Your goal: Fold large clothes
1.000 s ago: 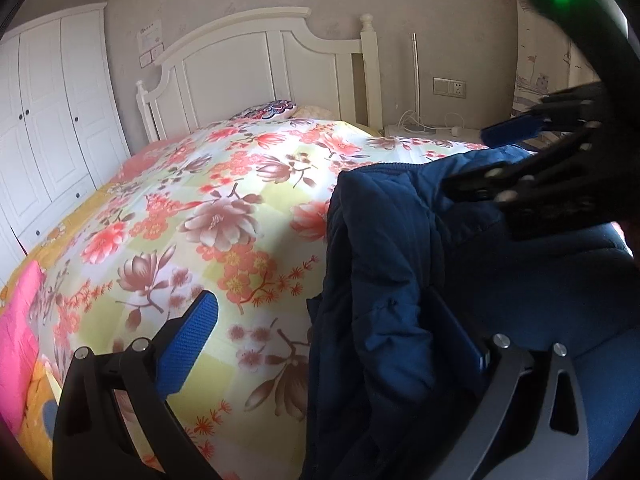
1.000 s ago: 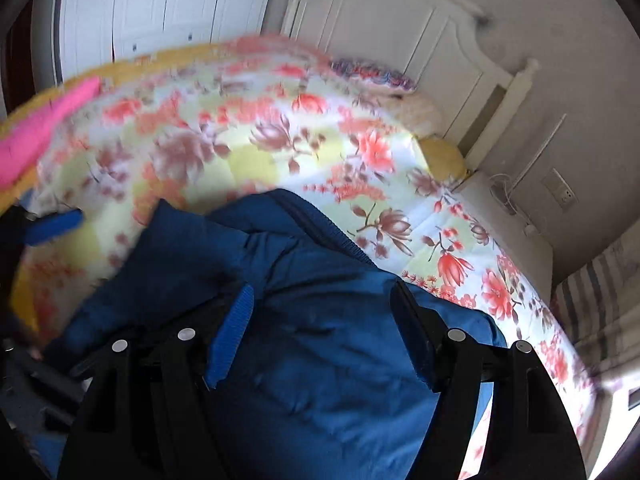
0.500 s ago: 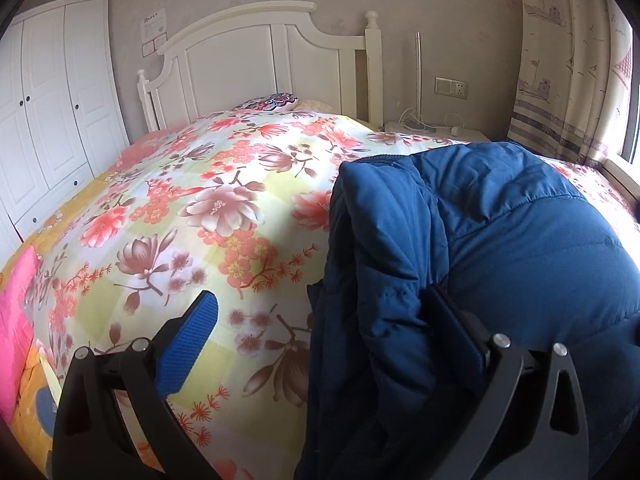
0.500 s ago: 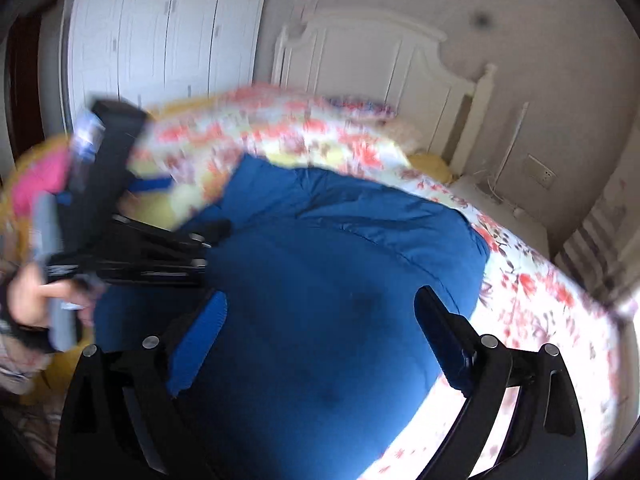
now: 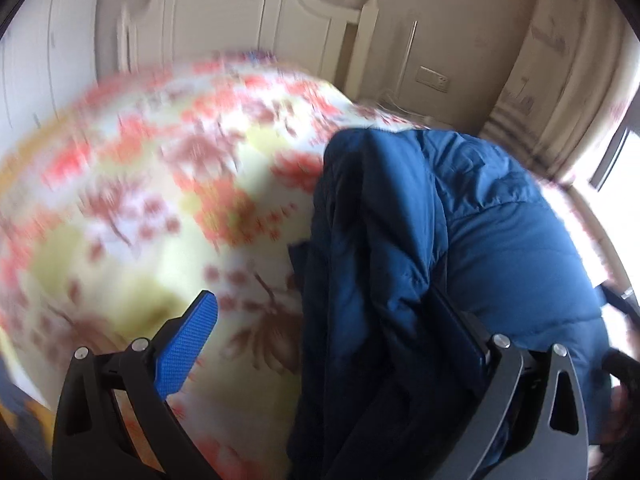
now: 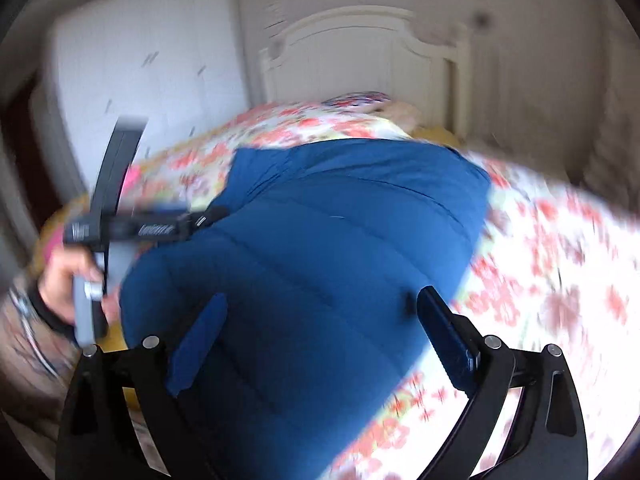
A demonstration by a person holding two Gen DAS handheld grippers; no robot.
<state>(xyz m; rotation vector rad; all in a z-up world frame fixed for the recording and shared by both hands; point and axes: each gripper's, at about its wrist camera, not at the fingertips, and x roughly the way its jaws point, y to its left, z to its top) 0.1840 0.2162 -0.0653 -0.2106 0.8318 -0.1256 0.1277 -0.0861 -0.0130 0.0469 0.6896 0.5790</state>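
A large navy blue padded jacket (image 5: 500, 240) lies bunched on the flowered bedspread (image 5: 140, 200). My left gripper (image 5: 320, 344) is open; a thick fold of the jacket's left edge lies between its blue finger pads (image 5: 188, 344), with the right finger partly hidden under cloth. In the right wrist view the jacket (image 6: 340, 260) fills the middle. My right gripper (image 6: 320, 340) is open and hovers over the jacket's near end, holding nothing. The left gripper tool (image 6: 116, 224) and the hand on it show at the jacket's left side.
A white headboard (image 6: 360, 60) stands at the far end of the bed, with a pillow (image 6: 356, 100) below it. White wardrobe doors (image 6: 140, 80) are on the left. A curtain and window (image 5: 600, 152) are on the right. Both views are motion-blurred.
My right gripper has pulled back off the jacket toward its near end. My left gripper has swung a little to the left, the fold still between its open fingers.
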